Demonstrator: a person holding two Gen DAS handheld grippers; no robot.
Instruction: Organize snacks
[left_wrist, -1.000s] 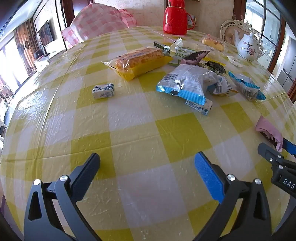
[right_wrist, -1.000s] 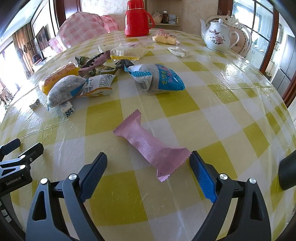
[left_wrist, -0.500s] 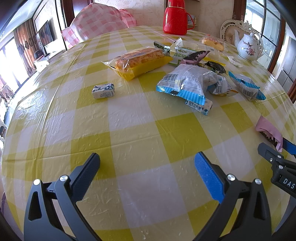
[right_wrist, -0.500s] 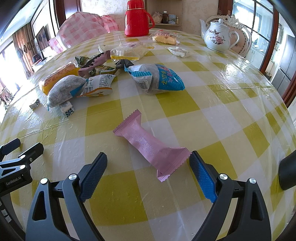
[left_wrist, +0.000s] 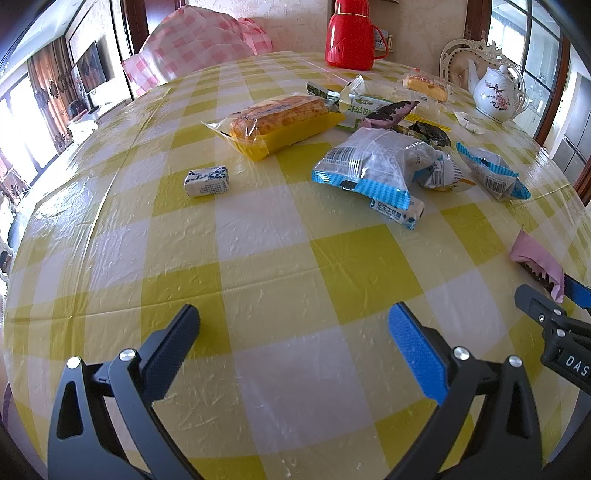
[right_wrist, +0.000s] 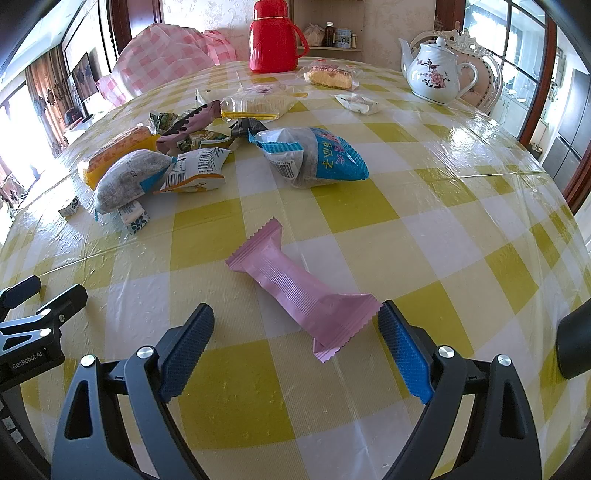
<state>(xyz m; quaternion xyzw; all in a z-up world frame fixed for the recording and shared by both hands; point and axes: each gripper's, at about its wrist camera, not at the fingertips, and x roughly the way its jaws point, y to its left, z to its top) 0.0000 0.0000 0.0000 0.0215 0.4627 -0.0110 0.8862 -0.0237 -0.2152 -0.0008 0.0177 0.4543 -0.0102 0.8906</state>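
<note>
- The right hand-held gripper (right_wrist: 295, 326) hangs low over the bench (right_wrist: 461, 229), which is covered in a yellow-and-white checked plastic cloth. Its jaws are spread wide and hold nothing.
- A long pink crimped-end snack wrapper (right_wrist: 295, 286) lies flat on the cloth just ahead of that gripper. Its near crimped end reaches between the fingertips, close to the blue right pad (right_wrist: 404, 347), though contact cannot be confirmed.
- The wrapper's long axis runs diagonally, from far-left to near-right, so it crosses the gap between the jaws at a slant rather than squarely.
- The left hand-held gripper (left_wrist: 293, 328) is likewise spread and empty, over bare cloth. In its view the pink wrapper (left_wrist: 535, 258) sits far off to its right, so the right one is clearly nearer.
- The other snacks sit well apart farther back: a blue-and-clear bag (right_wrist: 314, 157), a yellow-trayed cake in clear film (left_wrist: 280, 120), and a small white-and-blue wrapped block (left_wrist: 207, 181).
- Likely next: a slight turn of the right wrist to square the jaws to the wrapper before closing.
</note>
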